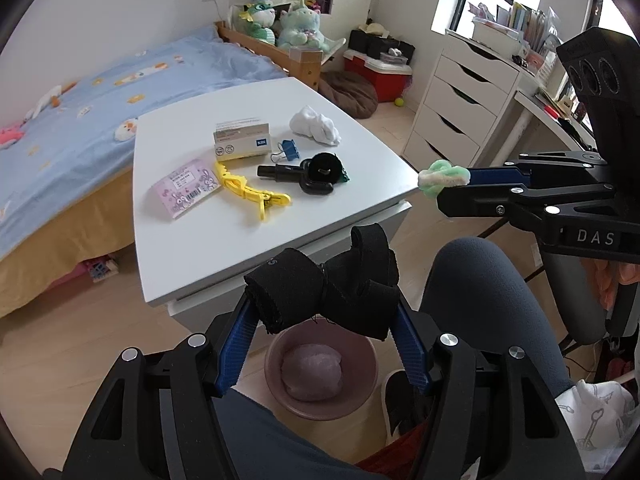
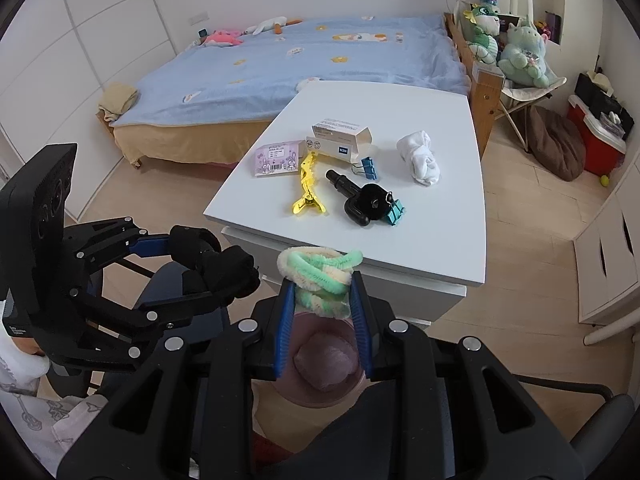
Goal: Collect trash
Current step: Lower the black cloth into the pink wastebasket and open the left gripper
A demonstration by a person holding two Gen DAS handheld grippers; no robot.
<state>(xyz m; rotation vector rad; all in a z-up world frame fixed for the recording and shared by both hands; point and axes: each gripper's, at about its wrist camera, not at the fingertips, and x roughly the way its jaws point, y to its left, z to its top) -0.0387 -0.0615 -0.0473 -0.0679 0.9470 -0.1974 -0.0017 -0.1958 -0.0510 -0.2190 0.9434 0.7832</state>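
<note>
The pink plastic basin (image 1: 320, 368) sits on the floor below both pairs of jaws, and only part of it shows in either view: the blue finger pads and the held things cut off its rim, and the pale rounded lump inside it is too blurred to identify.

The left gripper (image 1: 324, 312) has its jaws closed partway onto a crumpled black fabric strap (image 1: 328, 284), a soft, folded bundle with frayed edges. Its long axis runs crosswise between the pads, and one loop sticks up past the fingertips toward the white table (image 1: 360, 152).

The right gripper (image 2: 320, 286) pinches a knot of fuzzy green and cream pipe cleaners (image 2: 318, 270) between narrowly spaced jaws. The coil lies across the fingertips, its long axis side to side, with one green end poking out beyond the right-hand pad. Both bundles hang in the air just short of the table's near edge, above the basin.
</note>
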